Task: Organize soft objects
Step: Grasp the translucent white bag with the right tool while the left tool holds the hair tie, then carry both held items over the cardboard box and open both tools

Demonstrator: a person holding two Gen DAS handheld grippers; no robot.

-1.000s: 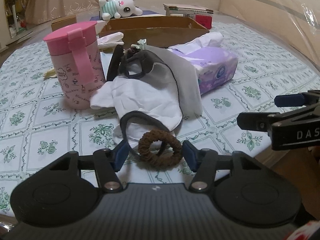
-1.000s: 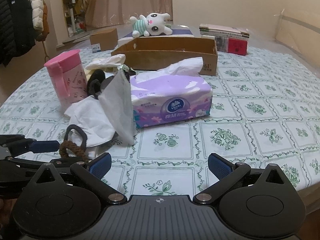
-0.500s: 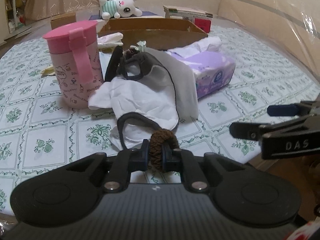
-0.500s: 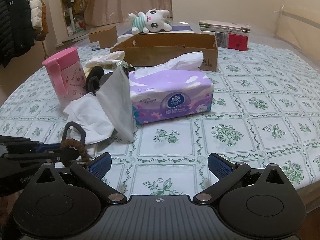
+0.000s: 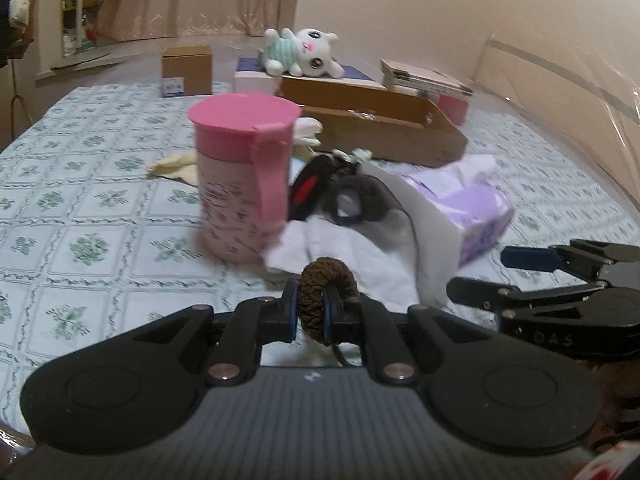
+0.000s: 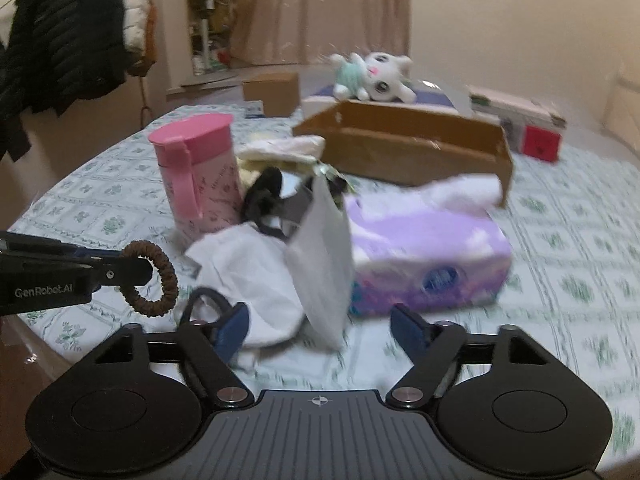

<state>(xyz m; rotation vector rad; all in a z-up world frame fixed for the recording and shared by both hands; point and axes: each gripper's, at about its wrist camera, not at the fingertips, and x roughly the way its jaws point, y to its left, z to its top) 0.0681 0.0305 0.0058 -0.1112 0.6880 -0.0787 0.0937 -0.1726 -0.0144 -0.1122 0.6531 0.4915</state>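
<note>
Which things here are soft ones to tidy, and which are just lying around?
Soft ones to tidy:
- scrunchie, held
- white cloth
- tissues
- plush toy

Just lying around:
- pink cup
- books
- small box

Place: a lived-in room of a home
Table (image 5: 88, 184): covered with a green-flowered cloth
Window: long beige curtains (image 6: 320, 12)
Wall: padded coats (image 6: 68, 28) hanging
Clutter: plush toy (image 5: 304, 50), pink cup (image 5: 244, 176), tissue pack (image 6: 432, 264), cardboard boxes (image 5: 384, 124)
</note>
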